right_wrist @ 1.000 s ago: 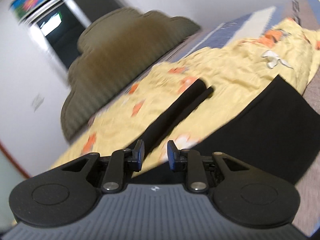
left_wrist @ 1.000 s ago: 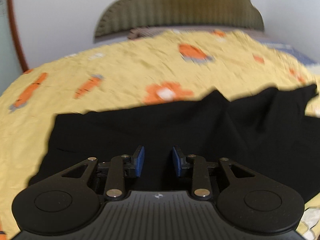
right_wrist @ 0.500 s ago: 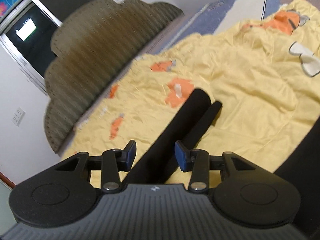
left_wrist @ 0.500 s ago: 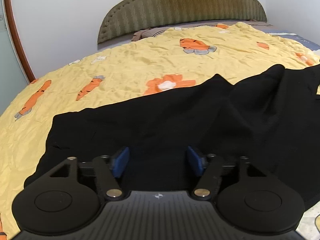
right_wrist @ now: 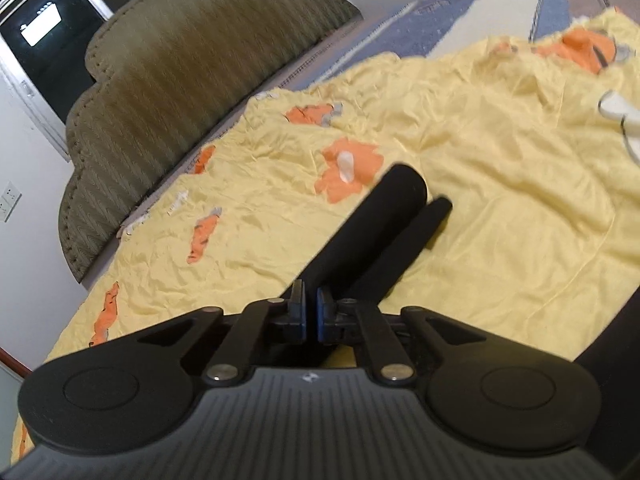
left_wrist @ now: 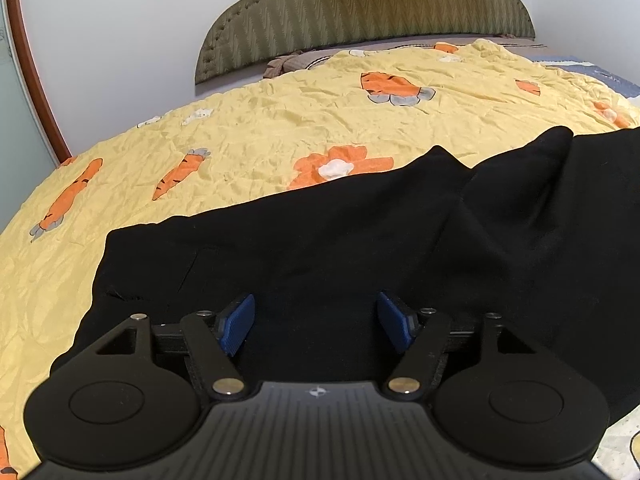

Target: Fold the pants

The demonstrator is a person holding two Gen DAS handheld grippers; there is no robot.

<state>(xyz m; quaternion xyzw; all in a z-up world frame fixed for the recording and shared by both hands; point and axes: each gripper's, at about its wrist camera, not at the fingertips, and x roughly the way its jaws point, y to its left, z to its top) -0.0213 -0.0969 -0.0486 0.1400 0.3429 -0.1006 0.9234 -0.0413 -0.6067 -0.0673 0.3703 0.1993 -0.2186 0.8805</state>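
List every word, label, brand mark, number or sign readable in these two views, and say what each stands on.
No readable words or numbers in either view.
Left gripper housing: a small round emblem, no letters.
Right gripper housing: a small emblem, too blurred to read.
Striped bedding near the headboard: dark marks, perhaps print, too blurred to read.
Yellow quilt: carrot pictures only.

Plain black fabric pants (left_wrist: 360, 248) lie on a wrinkled yellow bed quilt (left_wrist: 280, 128) printed with orange carrots (grey-tipped ones), before an olive-green zigzag-textured upholstered headboard (left_wrist: 360, 4), and the black gripper (left_wrist: 316, 322) carries blue pads (left_wrist: 236, 322).
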